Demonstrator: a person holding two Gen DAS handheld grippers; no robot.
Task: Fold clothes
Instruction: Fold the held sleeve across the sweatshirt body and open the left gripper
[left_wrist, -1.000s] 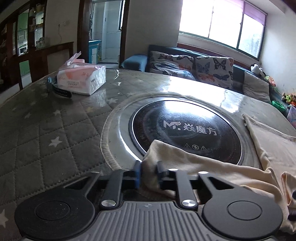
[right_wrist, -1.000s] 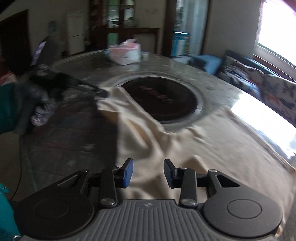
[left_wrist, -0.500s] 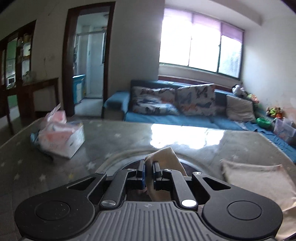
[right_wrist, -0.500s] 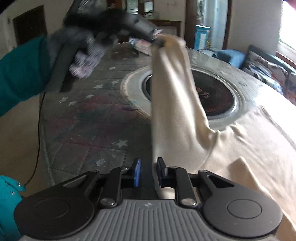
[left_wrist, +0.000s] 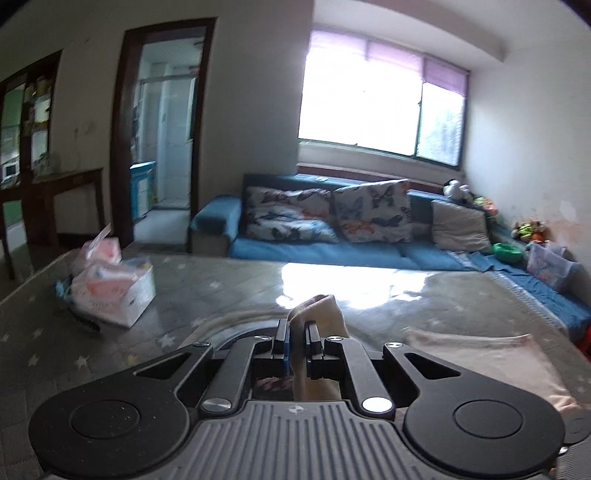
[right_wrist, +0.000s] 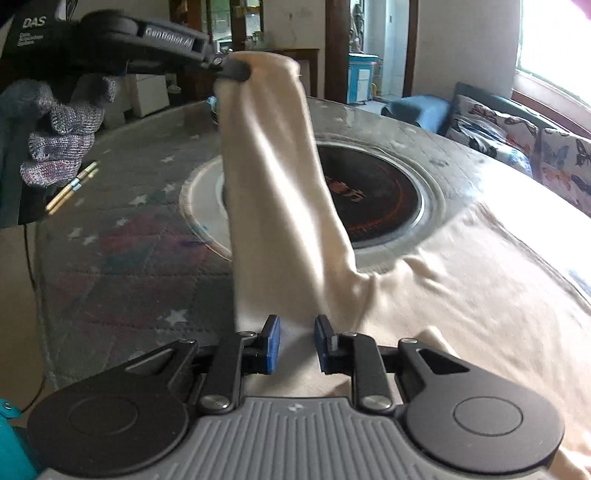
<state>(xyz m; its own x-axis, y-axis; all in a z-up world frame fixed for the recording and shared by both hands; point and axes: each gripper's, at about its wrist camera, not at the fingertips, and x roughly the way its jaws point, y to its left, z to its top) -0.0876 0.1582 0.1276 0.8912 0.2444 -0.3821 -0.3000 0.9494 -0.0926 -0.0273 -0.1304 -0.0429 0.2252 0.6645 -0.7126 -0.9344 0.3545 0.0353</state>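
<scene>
So it's a big round table (right_wrist: 122, 258) with a grey quilted cover dotted with little stars, and a glossy clear sheet over the top. Dead center there's a round black cooktop (right_wrist: 373, 199) set in a silver ring. A cream garment (right_wrist: 480, 295) is spread over the near right part, its edge just lapping onto the ring. On the far left sits a pink-and-white tissue pack (left_wrist: 114, 291) with something dark tucked right beside it, can't tell what.
</scene>
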